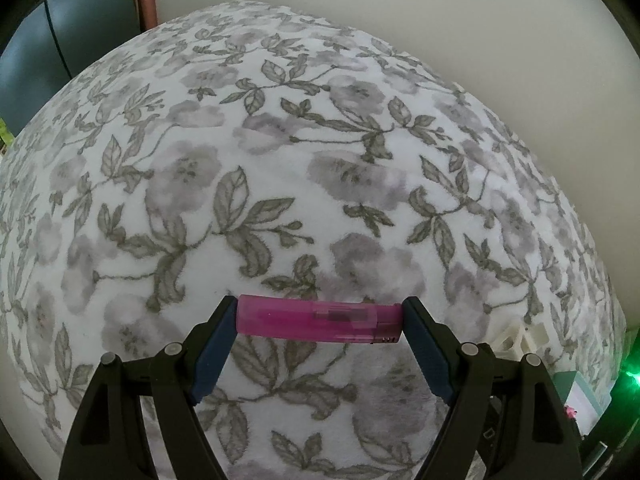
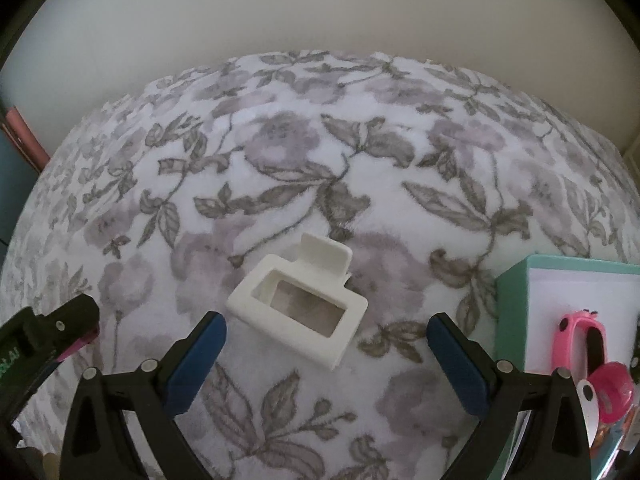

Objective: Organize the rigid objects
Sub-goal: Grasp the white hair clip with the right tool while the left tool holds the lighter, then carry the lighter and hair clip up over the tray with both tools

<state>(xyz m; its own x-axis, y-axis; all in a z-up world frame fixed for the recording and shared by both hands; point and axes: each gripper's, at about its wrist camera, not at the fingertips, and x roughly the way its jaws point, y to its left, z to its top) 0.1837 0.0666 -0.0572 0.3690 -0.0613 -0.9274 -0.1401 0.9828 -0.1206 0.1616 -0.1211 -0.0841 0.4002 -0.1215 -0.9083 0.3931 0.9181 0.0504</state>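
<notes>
Gripping a pink lighter [image 1: 318,320] endwise, left gripper [image 1: 318,322] clenched on it, one blue pad on each end, lighter held crosswise and level above the floral blanket [image 1: 280,160]. Not possible to tell from the left wrist view whether lighter touches the fabric or hangs just clear of it. Right gripper [image 2: 326,338] released, jaws spread wide and holding nothing, poised just short of a white hair claw clip [image 2: 298,304] lying flat on the blanket, well in from its far edge. Teal box [image 2: 516,280] seated at the blanket's right edge, open, white-lined, already containing a pink watch-like item [image 2: 580,336] and other pink pieces not identifiable. Left gripper also visible at the left margin of the right wrist view, near the blanket's left edge, well apart from the box. Judged step in hand: transport of the lighter toward the box, with the clip awaiting pickup. Next move judged to call for carrying the lighter across to the right edge, over the box wall, then opening only once inside; endwise hold leaves little pad contact, so slip risk noted. Clip pickup to require closing across its narrow span, not its long side.
</notes>
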